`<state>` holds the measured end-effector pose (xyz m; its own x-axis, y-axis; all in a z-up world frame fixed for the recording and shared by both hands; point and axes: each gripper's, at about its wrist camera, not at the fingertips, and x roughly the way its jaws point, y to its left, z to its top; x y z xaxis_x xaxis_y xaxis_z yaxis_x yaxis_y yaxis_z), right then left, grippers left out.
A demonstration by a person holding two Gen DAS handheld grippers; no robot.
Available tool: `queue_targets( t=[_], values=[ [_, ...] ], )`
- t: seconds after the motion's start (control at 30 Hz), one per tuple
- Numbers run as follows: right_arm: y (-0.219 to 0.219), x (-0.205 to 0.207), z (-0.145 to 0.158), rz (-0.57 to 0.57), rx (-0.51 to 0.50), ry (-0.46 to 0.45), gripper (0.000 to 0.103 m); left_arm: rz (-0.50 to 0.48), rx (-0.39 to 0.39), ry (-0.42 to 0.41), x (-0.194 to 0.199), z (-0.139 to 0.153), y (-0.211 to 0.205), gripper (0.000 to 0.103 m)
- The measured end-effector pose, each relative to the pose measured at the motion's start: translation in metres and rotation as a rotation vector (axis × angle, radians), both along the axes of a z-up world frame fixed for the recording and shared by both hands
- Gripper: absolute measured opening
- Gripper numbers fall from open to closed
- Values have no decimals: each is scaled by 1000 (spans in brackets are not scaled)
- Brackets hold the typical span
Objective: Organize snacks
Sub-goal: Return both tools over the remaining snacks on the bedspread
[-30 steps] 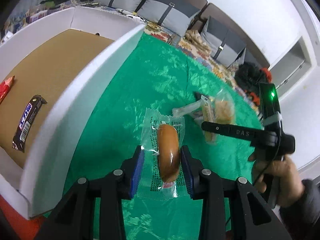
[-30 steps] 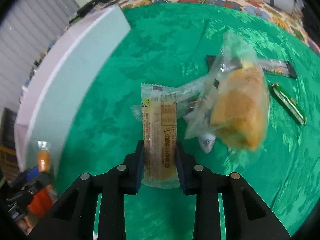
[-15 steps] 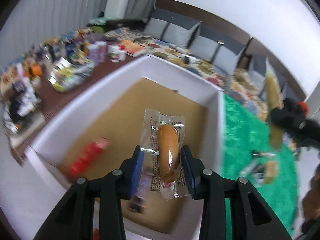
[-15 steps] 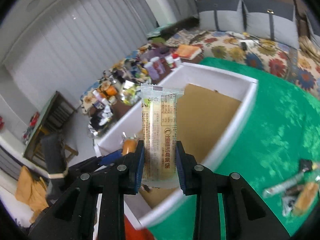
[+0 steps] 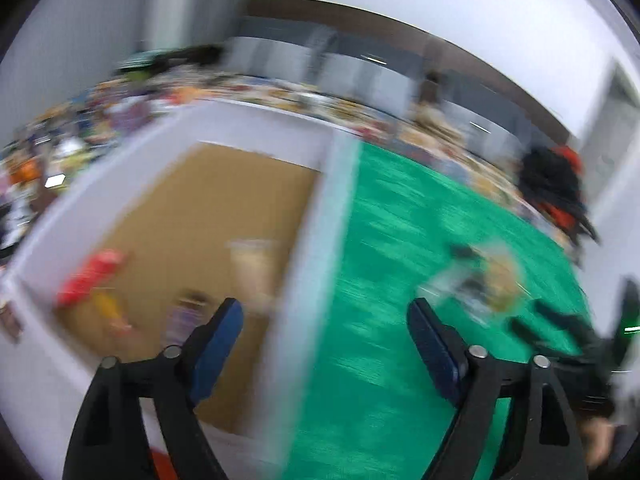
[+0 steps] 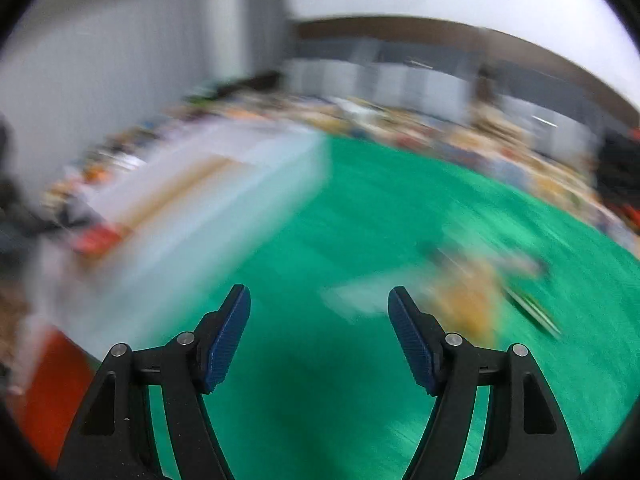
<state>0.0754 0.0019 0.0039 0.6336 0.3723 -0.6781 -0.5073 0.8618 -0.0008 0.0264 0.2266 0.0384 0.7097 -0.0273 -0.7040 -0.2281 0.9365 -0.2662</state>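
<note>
- Snacks: a loose cluster (image 6: pixel 472 292) of wrapped items lies on the green cloth (image 6: pixel 320 420), well apart from the box; heavy blur, only tan and clear wrappers and one green stick can be made out. Same pile (image 5: pixel 484 284) shows in the left wrist view.
- Inside the white box (image 5: pixel 316 248), on its brown floor: a pale packet (image 5: pixel 252 264) near the right wall, a red packet (image 5: pixel 92 272) toward the left, something yellow-orange beside it, and a dark smear near the front. Exact kinds not readable.
- Left gripper (image 5: pixel 324 320): jaws spread wide, nothing between the pads; it hangs over the box wall, half above the floor, half above the cloth.
- Right gripper (image 6: pixel 320 308): jaws likewise wide apart and empty, over bare cloth, with the pile just to its right.
- Step, as I judge it: between drop and next pick; both tools unladen, some snacks boxed, several not yet.
- Next move calls for: bringing each gripper over the pile, singling out one wrapper, and lining the jaws across its narrow side before closing. Overlapping packets risk a double grab.
- Beyond: cluttered shelf and sofa, smeared.
</note>
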Motion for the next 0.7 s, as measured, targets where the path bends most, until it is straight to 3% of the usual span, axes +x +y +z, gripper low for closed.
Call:
queue_targets(
  t=[0.07, 0.13, 0.23, 0.4, 0.5, 0.7],
  values=[
    [-61, 2, -37, -184, -85, 30, 75, -116, 0, 27, 16, -17, -56, 97],
    [-117, 14, -64, -364, -134, 96, 75, -184, 45, 88, 38, -43, -99, 97],
    [-185, 39, -86, -559, -182, 167, 75, -198, 112, 140, 74, -82, -135, 97],
    [-237, 89, -88, -663, -114, 194, 87, -134, 115, 216, 131, -136, -150, 97],
    [-257, 102, -96, -692, -49, 207, 93, -111, 228, 187, 138, -145, -154, 101],
    [-259, 94, -101, -701, -46, 189, 95, -109, 221, 173, 139, -145, -149, 103]
  ],
)
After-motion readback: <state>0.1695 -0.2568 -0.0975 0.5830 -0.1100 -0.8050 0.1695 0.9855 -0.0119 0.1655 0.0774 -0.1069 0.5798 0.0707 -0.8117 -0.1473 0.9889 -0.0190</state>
